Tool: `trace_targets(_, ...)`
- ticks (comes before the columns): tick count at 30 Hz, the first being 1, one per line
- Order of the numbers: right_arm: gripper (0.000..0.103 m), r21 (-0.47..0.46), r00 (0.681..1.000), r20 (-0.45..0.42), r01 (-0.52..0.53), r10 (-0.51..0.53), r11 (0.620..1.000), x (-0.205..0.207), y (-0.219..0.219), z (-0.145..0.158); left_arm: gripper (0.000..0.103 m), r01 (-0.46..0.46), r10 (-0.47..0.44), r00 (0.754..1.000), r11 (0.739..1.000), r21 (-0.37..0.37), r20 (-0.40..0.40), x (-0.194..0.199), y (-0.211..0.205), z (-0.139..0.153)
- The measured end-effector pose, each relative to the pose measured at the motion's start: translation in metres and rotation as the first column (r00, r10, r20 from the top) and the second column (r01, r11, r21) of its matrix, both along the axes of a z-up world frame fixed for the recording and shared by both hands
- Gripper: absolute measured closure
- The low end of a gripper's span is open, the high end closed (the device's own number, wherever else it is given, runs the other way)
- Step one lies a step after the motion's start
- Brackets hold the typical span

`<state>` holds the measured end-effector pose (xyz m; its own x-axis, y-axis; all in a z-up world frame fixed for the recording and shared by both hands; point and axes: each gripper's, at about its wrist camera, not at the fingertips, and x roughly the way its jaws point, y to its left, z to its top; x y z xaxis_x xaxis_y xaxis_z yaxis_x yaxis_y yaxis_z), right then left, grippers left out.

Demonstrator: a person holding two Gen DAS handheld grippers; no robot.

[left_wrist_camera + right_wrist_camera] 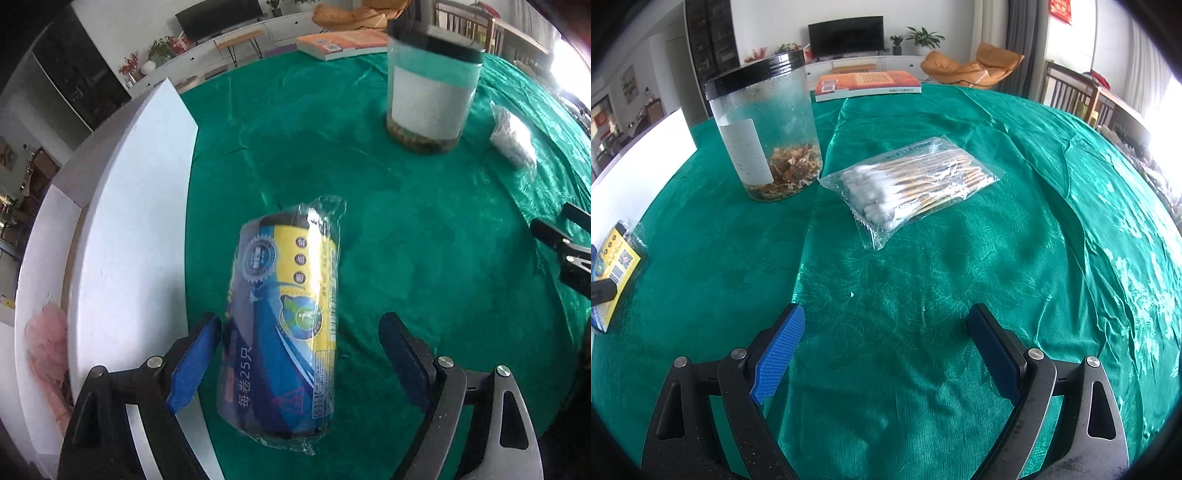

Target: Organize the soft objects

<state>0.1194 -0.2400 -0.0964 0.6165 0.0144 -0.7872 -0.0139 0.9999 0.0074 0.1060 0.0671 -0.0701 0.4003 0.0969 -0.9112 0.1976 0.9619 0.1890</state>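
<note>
A plastic-wrapped roll of bags with a blue and yellow label (284,317) lies on the green tablecloth (424,258). My left gripper (299,332) is open with its blue pads on either side of the roll's near end, left pad close to it. The roll also shows at the left edge of the right wrist view (617,254). A clear bag of cotton swabs (908,184) lies mid-table ahead of my right gripper (886,325), which is open and empty above the cloth. The swab bag shows blurred in the left wrist view (511,134).
A white box (122,258) stands left of the roll, with a pink soft thing (48,347) inside it. A clear jar with a black lid (768,129) holds dried bits. A book (868,85) lies at the far edge.
</note>
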Motion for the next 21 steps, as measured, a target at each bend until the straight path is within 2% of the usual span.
trace_targets(1,0.011,-0.001,1.0,0.0,0.0,0.0,1.0,0.0,0.0,0.0,0.018,-0.012,0.012,1.0,1.0,0.006,-0.013,0.0,0.002,-0.006)
trace_targets(3,0.011,0.002,1.0,0.0,0.0,0.0,1.0,0.0,0.001,0.0,0.046,-0.047,0.046,0.999,0.999,0.027,0.014,-0.003,0.007,-0.008)
trace_targets(4,0.011,0.003,1.0,0.001,0.0,0.0,1.0,0.0,0.001,0.0,0.05,-0.055,0.055,0.998,0.998,-0.015,0.018,-0.002,0.011,-0.005)
trace_targets(5,0.011,0.002,1.0,0.001,0.0,0.0,1.0,0.0,0.001,0.0,0.05,-0.073,0.074,0.997,0.992,-0.102,0.005,0.001,0.017,-0.002)
trace_targets(6,0.011,-0.001,1.0,0.0,0.0,0.0,1.0,0.0,0.001,0.0,0.05,-0.099,0.101,0.995,0.974,-0.205,0.002,0.006,0.023,0.002)
trace_targets(7,0.011,-0.002,1.0,-0.001,0.0,0.0,1.0,0.0,0.001,0.0,0.05,-0.116,0.125,0.992,0.956,-0.268,0.014,0.012,0.025,0.006)
trace_targets(9,0.011,-0.004,1.0,-0.001,-0.001,0.001,1.0,0.0,0.001,0.0,0.05,-0.147,0.174,0.983,0.94,-0.309,0.061,0.023,0.02,0.01)
trace_targets(11,0.011,-0.001,1.0,-0.001,-0.002,0.002,1.0,0.0,0.001,0.0,0.047,-0.162,0.196,0.979,0.921,-0.355,0.062,0.036,0.011,0.004)
trace_targets(12,0.011,0.001,1.0,0.0,-0.002,0.002,1.0,0.0,0.002,0.0,0.046,-0.166,0.194,0.98,0.923,-0.348,0.049,0.041,0.006,-0.002)
trace_targets(14,0.011,0.005,1.0,0.001,-0.003,0.003,1.0,0.0,0.002,0.0,0.031,-0.165,0.185,0.982,0.942,-0.293,0.04,0.048,-0.005,-0.016)
trace_targets(15,0.011,0.008,1.0,0.002,-0.003,0.003,1.0,0.0,-0.001,0.001,0.026,-0.15,0.173,0.983,0.95,-0.275,0.061,0.048,-0.009,-0.022)
trace_targets(17,0.011,0.009,1.0,0.002,-0.003,0.003,1.0,0.0,-0.001,0.0,0.01,-0.143,0.166,0.981,0.967,-0.21,0.096,0.048,-0.017,-0.027)
trace_targets(19,0.011,0.006,1.0,0.002,-0.003,0.003,1.0,0.0,-0.001,0.0,0.002,-0.145,0.177,0.975,0.965,-0.219,0.132,0.047,-0.017,-0.03)
trace_targets(21,0.011,0.004,1.0,0.001,-0.004,0.004,1.0,0.0,-0.001,0.0,0.0,-0.14,0.179,0.97,0.964,-0.225,0.166,0.044,-0.015,-0.031)
